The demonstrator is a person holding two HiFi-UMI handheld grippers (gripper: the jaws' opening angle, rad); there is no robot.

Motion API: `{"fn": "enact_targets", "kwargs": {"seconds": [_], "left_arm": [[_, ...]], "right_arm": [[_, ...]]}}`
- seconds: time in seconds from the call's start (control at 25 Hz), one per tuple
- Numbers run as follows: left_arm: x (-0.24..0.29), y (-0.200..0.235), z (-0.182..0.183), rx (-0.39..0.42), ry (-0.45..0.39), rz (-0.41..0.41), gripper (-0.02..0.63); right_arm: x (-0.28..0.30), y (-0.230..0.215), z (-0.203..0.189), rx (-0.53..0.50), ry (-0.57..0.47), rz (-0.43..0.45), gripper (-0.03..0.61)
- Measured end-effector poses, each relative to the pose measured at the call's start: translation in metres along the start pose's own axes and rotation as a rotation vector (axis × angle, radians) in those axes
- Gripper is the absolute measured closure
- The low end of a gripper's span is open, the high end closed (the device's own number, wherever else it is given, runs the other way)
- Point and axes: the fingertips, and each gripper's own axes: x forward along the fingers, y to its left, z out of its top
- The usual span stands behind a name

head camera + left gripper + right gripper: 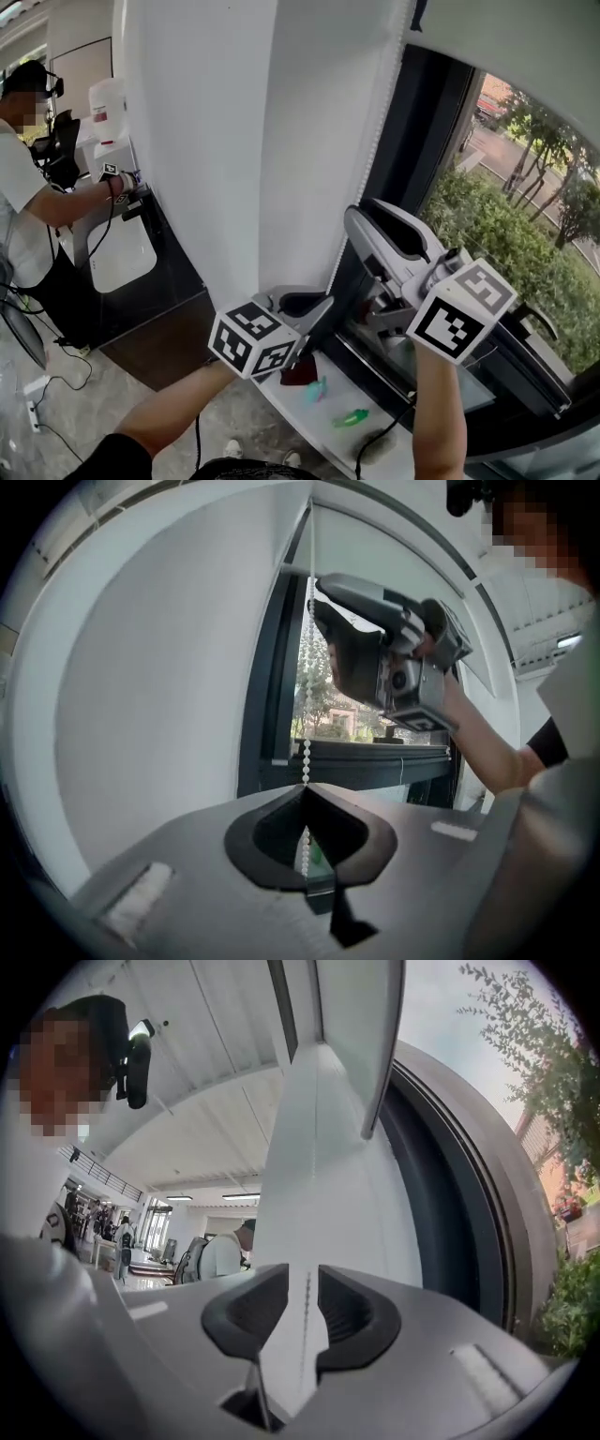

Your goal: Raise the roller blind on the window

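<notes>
Two claws: the left gripper (307, 787) is pinched shut on the single bead chain (307, 705), which hangs vertically. The right gripper (302, 1279) stands apart, the chain seemingly running through its gap.

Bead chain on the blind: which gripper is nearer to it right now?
Left. The left gripper has its jaws shut on the bead chain; the right gripper is higher up, jaws apart, chain passing between them untouched.

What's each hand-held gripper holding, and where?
The left hand-held gripper is shut on the bead chain, low on its run. The right hand-held gripper is open; chain between its jaws, ungripped.
</notes>
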Motion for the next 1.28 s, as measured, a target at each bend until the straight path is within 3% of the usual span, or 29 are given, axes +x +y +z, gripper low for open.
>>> {"fn": "enact_targets", "kwargs": {"seconds": [0.12, 0.28, 0.8, 0.84, 0.88, 1.08, 1.28], "left_arm": [[0.0, 0.001, -0.019, -0.033, 0.022, -0.001, 0.603], [0.001, -0.002, -0.02, -0.019, 0.031, -0.006, 0.603], [-0.012, -0.003, -0.016, -0.039, 0.027, -0.036, 0.586], [-0.016, -0.004, -0.01, -0.045, 0.013, -0.036, 0.522], [-0.021, -0.006, -0.001, -0.052, -0.016, -0.035, 0.498], [-0.043, -0.016, 0.081, -0.042, -0.226, -0.045, 0.492], [-0.032, -0.013, 0.121, 0.045, -0.25, -0.009, 0.506]], "right_arm": [[0.003, 0.001, -0.003, -0.009, 0.006, 0.001, 0.494], [0.003, -0.003, -0.003, -0.018, -0.01, -0.022, 0.552], [-0.002, -0.007, -0.01, -0.03, -0.026, -0.053, 0.568], [-0.005, -0.008, -0.013, -0.03, -0.025, -0.057, 0.572], [-0.009, -0.009, -0.019, -0.031, -0.018, -0.061, 0.572], [-0.02, -0.009, -0.084, -0.038, 0.122, -0.062, 0.572], [-0.028, 0.004, -0.15, 0.003, 0.205, -0.055, 0.572]]}}
